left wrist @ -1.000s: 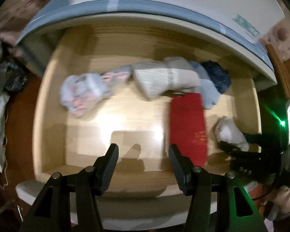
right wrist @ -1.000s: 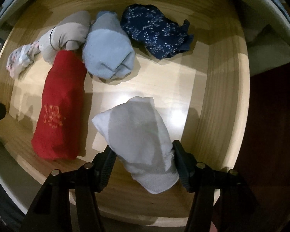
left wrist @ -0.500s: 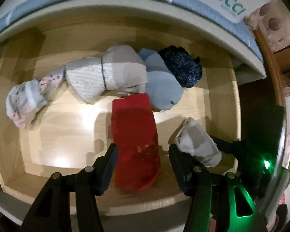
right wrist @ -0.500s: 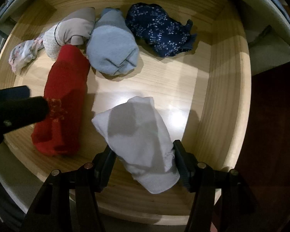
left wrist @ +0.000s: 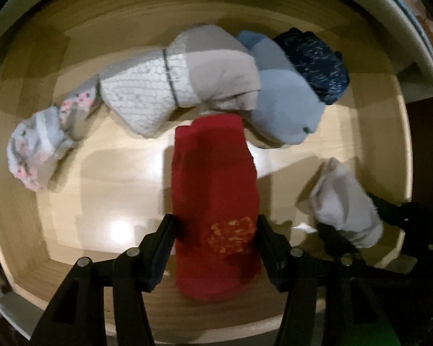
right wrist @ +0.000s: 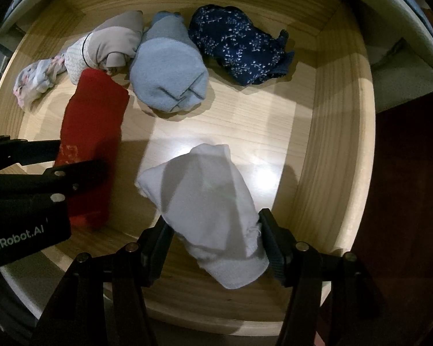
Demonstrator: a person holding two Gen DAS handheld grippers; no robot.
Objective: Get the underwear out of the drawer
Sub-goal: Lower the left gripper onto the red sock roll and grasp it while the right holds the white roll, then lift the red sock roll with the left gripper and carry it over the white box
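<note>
Both grippers down in the wooden drawer point(right wrist: 332, 144), one underwear roll apiece.

Straddled the red roll point(left wrist: 213, 173) on the drawer floor with the left gripper point(left wrist: 215, 230), jaws just eased wider and parted, no squeeze showing. Framed the white roll point(right wrist: 205, 190) near the front right corner with the right gripper point(right wrist: 213, 225); couldn't tell if pinched or only bracketed. Left the floral roll point(right wrist: 34, 82), beige roll point(right wrist: 109, 43), light blue roll point(right wrist: 167, 80) and navy roll point(right wrist: 236, 46) along the back.

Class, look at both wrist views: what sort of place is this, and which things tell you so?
Probably a bedroom or closet: an open wooden drawer holds rolled garments, such as a red roll, a white roll and a navy floral-print roll.
</note>
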